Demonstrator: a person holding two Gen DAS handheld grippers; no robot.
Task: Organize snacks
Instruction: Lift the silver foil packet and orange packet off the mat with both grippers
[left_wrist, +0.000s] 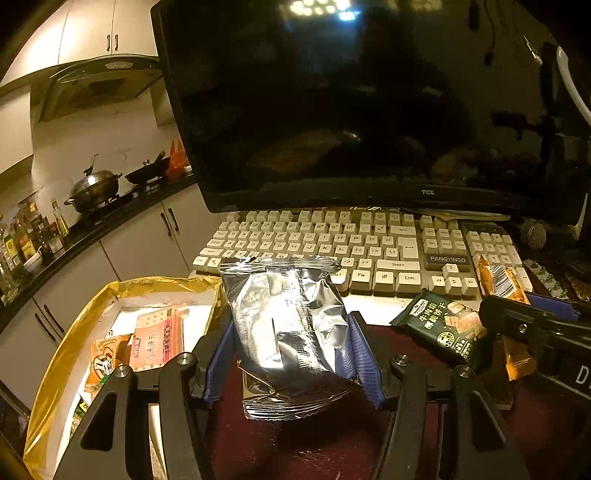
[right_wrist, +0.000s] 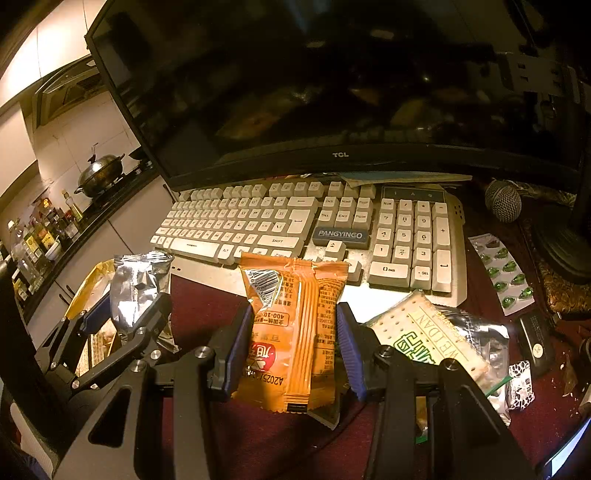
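My left tool (left_wrist: 291, 354) pinches a silver foil snack packet (left_wrist: 286, 325) between its blue ribbed pads — crinkled, mirror-bright, with crimped serrated seals at both ends, held upright above the dark red cloth of the surface (left_wrist: 314, 446). My right tool (right_wrist: 295, 347) is clamped on an orange snack packet (right_wrist: 295, 332), a matte plastic pouch with a raised back seam, a barcode near its top and printed text that reads upside down from my view. Both tools tilt downward toward the surface, side by side in front of a cream keyboard (right_wrist: 295, 225) and a dark TCL monitor (right_wrist: 332, 92).

To the left of the silver packet sits a white box lined with gold foil (left_wrist: 74, 343); a pink cracker packet (left_wrist: 159, 343) and other wrappers lie inside it. A dark green biscuit packet (left_wrist: 443, 325) lies flat near the keyboard's edge. By my right tool rests a cracker-printed packet marked WEIDAN (right_wrist: 428, 332), and beyond it a blister strip of green capsules (right_wrist: 502, 273).
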